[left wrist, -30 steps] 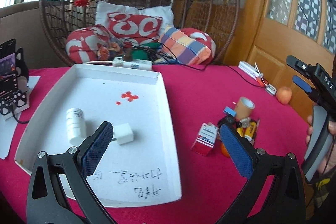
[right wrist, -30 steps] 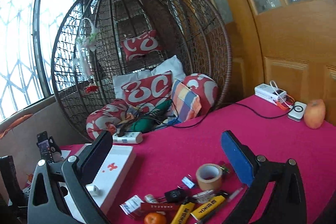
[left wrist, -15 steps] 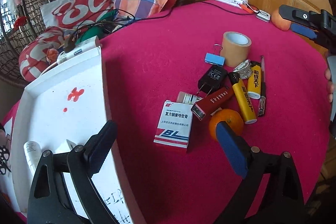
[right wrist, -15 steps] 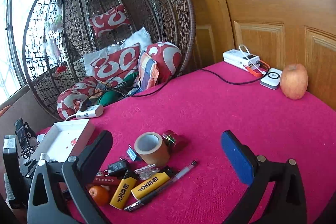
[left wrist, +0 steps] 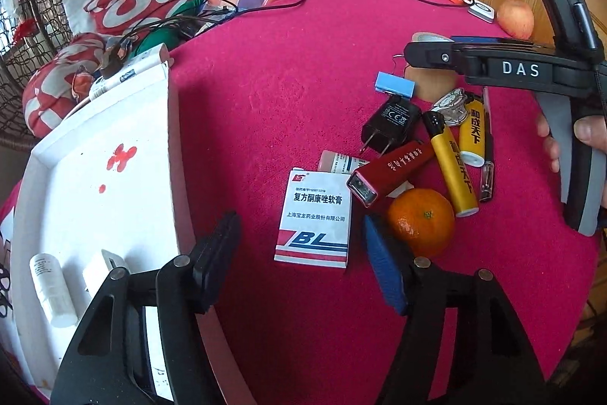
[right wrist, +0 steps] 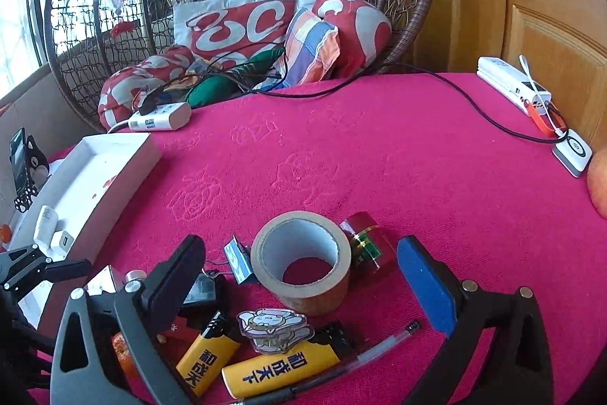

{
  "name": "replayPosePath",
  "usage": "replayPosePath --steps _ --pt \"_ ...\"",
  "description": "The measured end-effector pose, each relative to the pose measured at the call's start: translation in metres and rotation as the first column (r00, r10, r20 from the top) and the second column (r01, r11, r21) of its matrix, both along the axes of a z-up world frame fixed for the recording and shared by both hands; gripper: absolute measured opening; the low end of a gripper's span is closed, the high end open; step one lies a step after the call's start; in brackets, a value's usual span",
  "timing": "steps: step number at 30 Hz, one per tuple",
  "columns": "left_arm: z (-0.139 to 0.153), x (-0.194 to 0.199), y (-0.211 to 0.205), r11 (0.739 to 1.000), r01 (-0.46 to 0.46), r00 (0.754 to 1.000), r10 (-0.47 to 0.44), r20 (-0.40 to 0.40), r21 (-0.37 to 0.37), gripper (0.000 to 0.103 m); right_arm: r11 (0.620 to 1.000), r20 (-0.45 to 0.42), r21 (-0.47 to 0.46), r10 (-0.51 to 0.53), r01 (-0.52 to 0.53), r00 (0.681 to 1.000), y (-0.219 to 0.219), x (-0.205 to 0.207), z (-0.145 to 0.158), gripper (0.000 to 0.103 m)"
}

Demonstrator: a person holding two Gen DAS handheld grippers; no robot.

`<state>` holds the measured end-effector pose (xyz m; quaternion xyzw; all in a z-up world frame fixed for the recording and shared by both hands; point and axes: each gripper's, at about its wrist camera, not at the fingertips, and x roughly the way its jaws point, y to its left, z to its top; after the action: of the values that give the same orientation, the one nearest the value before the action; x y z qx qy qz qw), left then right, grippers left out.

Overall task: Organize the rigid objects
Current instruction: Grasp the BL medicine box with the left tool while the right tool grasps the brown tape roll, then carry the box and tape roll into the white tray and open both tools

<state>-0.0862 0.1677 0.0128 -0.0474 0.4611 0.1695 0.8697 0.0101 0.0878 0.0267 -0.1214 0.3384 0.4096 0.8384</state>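
left gripper (left wrist: 299, 241): jaws wide, nothing held; I've swung it off the white tray (left wrist: 95, 192) over to the pile, now straddling the ointment box (left wrist: 316, 219).
right gripper (right wrist: 299, 272): jaws apart, empty, framing the tape roll (right wrist: 303, 259).
tray: bottle (left wrist: 53, 289) and white charger (left wrist: 100, 268) inside.
next: probably the box pick.

The right gripper (right wrist: 303, 276) hangs with jaws wide apart above a roll of brown tape (right wrist: 303, 259). Just beside the roll lie two yellow lighters (right wrist: 280, 372), a pen (right wrist: 375, 352) and a blue binder clip (right wrist: 238, 260). A white tray (right wrist: 125, 154) stands at left.
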Motion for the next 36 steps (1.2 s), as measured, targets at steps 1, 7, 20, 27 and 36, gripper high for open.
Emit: replayPosePath --steps 1,7,20,27,36 --pt "-0.002 0.002 -0.002 1.0 0.007 1.0 -0.007 -0.007 0.001 0.059 1.0 0.016 -0.003 0.003 -0.003 1.0 -0.001 -0.002 0.0 0.068" --pt "-0.004 -0.003 -0.012 1.0 -0.003 1.0 0.002 0.018 0.024 0.032 1.0 0.023 0.028 -0.002 0.001 1.0 -0.016 -0.006 0.007 0.052" --pt "0.058 -0.046 -0.028 0.998 -0.058 0.958 0.061 0.281 -0.019 0.032 0.961 0.046 0.275 -0.026 0.012 0.999 -0.066 -0.041 0.068 0.052" --pt "0.076 -0.06 -0.033 0.998 -0.064 0.938 0.067 0.341 -0.021 0.032 0.951 0.1 0.305 0.012 -0.042 0.995 -0.066 -0.065 0.088 0.052" --pt "0.08 -0.077 -0.028 0.995 -0.094 0.922 0.101 0.374 -0.037 0.032 0.952 0.106 0.289 0.074 -0.102 0.992 -0.055 -0.085 0.087 0.052"
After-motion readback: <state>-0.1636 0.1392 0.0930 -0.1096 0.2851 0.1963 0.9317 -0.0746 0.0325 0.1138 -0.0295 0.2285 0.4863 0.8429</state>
